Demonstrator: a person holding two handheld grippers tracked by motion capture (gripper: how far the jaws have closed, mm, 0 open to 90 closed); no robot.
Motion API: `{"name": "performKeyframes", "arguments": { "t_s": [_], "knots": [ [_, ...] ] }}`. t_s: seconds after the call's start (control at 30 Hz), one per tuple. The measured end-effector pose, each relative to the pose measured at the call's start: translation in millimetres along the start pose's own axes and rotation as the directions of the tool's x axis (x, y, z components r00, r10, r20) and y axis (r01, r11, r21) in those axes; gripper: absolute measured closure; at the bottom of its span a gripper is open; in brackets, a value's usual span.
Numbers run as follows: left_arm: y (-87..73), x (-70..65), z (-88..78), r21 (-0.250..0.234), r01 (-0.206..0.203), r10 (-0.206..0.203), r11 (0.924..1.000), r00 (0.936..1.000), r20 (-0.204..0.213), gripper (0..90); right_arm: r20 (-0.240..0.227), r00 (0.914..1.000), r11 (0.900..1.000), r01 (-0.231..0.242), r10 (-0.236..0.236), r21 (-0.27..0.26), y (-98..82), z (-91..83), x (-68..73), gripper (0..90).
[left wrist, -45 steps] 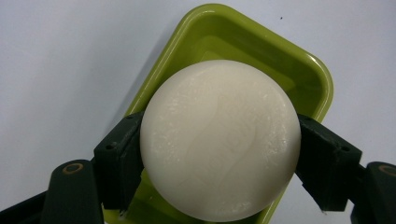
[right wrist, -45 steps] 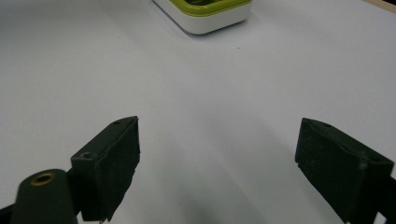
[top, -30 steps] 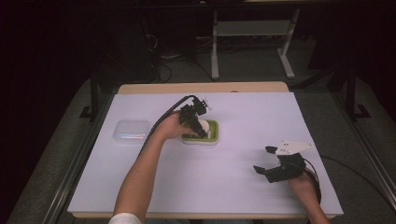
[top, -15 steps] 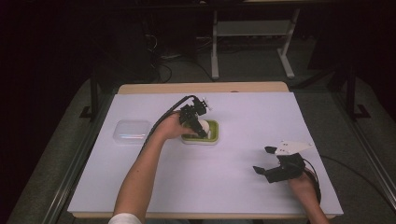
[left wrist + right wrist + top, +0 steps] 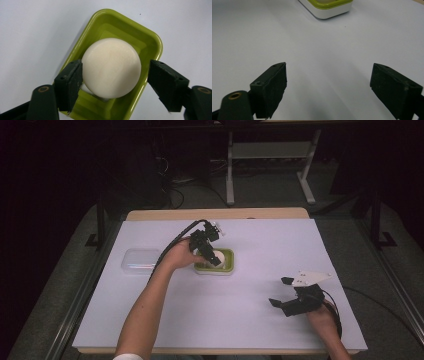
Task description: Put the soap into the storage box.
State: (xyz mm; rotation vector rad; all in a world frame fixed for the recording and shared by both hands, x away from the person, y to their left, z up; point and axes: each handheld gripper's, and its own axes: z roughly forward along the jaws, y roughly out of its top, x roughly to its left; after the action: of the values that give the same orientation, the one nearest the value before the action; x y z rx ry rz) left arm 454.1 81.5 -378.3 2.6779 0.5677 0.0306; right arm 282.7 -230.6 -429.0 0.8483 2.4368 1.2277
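Left gripper (image 5: pixel 113 82) over green dish (image 5: pixel 150 42) mid-table, jaws spread either side of round cream soap (image 5: pixel 111 67); one jaw touches soap, other stands just clear. Soap sits in dish. Right gripper (image 5: pixel 287 292) near table's front right, jaws wide apart, holding nothing, well apart from dish. Clear lidded box (image 5: pixel 139 261) left of dish on white table (image 5: pixel 250 315).

No readable text, labels, brands, numbers or signs on any surface in view
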Motion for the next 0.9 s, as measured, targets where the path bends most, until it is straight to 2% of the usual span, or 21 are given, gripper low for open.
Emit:
{"name": "performKeyframes", "arguments": {
  "t_s": [0.2,0.53,0.67,0.7,0.83,0.87,0.9],
  "knots": [
    [-9.5,-5.0,-9.4,-0.026,-0.006,0.006,0.9996,0.9999,-0.010,25.4,-0.002,1.0000,1.000,-0.006,0.006,-0.001,-0.4,-0.2,-0.3,13.2],
    [-27.6,-13.3,-28.8,-0.078,0.016,-0.018,0.9968,0.9997,-0.019,25.2,0.011,0.9996,1.000,-0.024,0.025,-0.018,-0.5,-3.8,-2.1,13.2],
    [-33.3,-17.3,-33.2,-0.083,0.013,-0.015,0.9964,0.9996,-0.024,25.2,0.010,0.9996,0.999,-0.028,0.028,-0.020,-0.4,-4.4,-2.6,13.2],
    [-35.0,-18.8,-33.2,-0.096,0.024,-0.026,0.9951,0.9994,-0.021,25.1,0.012,0.9995,0.999,-0.029,0.029,-0.017,-0.3,-4.1,-2.5,13.2],
    [-41.7,-22.0,-34.2,-0.096,0.024,-0.026,0.9951,0.9995,-0.021,24.9,0.015,0.9994,0.999,-0.030,0.030,-0.010,-0.2,-3.2,-2.3,13.2],
    [-43.2,-22.2,-34.9,-0.083,0.017,-0.019,0.9964,0.9995,-0.024,24.9,0.014,0.9995,1.000,-0.028,0.028,-0.011,-0.1,-2.9,-2.4,13.2],
    [-45.2,-23.7,-34.5,-0.096,0.020,-0.023,0.9952,0.9993,-0.028,24.9,0.013,0.9994,1.000,-0.031,0.031,-0.008,0.1,-2.8,-2.0,13.2]
  ]
}}
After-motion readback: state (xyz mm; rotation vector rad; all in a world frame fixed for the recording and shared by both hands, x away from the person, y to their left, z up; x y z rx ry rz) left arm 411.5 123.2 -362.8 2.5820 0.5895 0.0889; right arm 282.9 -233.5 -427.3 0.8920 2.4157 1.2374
